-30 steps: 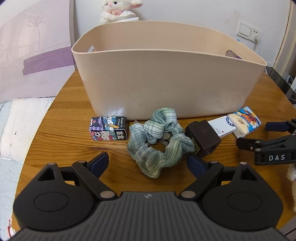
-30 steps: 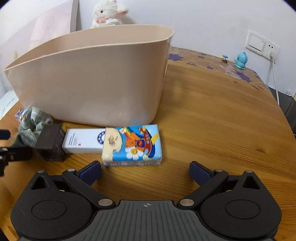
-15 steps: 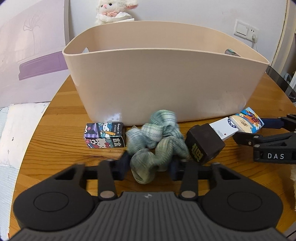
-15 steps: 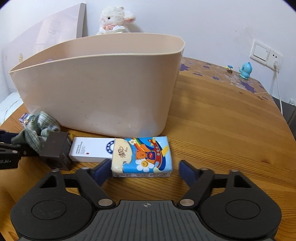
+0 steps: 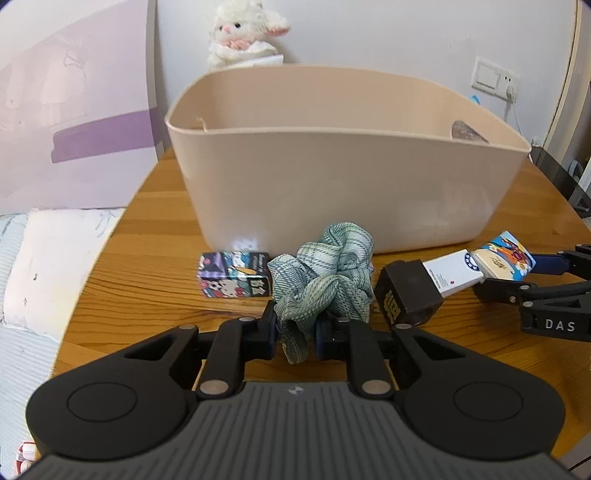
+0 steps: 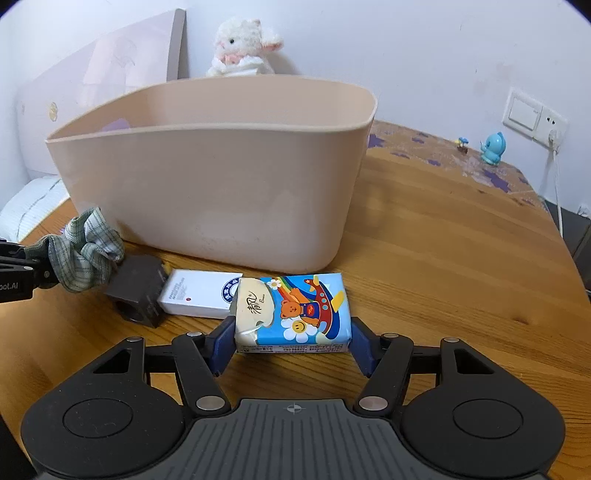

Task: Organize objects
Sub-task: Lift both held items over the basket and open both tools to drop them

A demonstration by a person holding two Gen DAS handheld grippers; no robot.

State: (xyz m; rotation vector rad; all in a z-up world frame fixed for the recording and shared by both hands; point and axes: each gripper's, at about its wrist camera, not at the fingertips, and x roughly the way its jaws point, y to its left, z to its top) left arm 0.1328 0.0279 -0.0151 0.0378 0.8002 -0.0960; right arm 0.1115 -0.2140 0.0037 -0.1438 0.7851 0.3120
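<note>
A: What has changed since the earlier frames?
B: Both grippers have closed. The left gripper (image 5: 295, 334) now pinches the green scrunchie (image 5: 325, 280); the right gripper (image 6: 291, 345) clamps the tissue pack (image 6: 295, 314) by its sides.

A: Positions, relative to the beige tub (image 5: 332, 177)?
B: On the counter (image 6: 461, 258) just in front of the tub: cartoon box (image 5: 234, 273), scrunchie, dark block (image 5: 408, 295), white box (image 6: 199, 293), tissue pack. Behind it, a plush lamb (image 5: 243, 33).

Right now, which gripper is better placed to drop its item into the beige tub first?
Left, narrowly. The left gripper is shut on the green scrunchie, centered before the tub; the right gripper only brackets the tissue pack.
</note>
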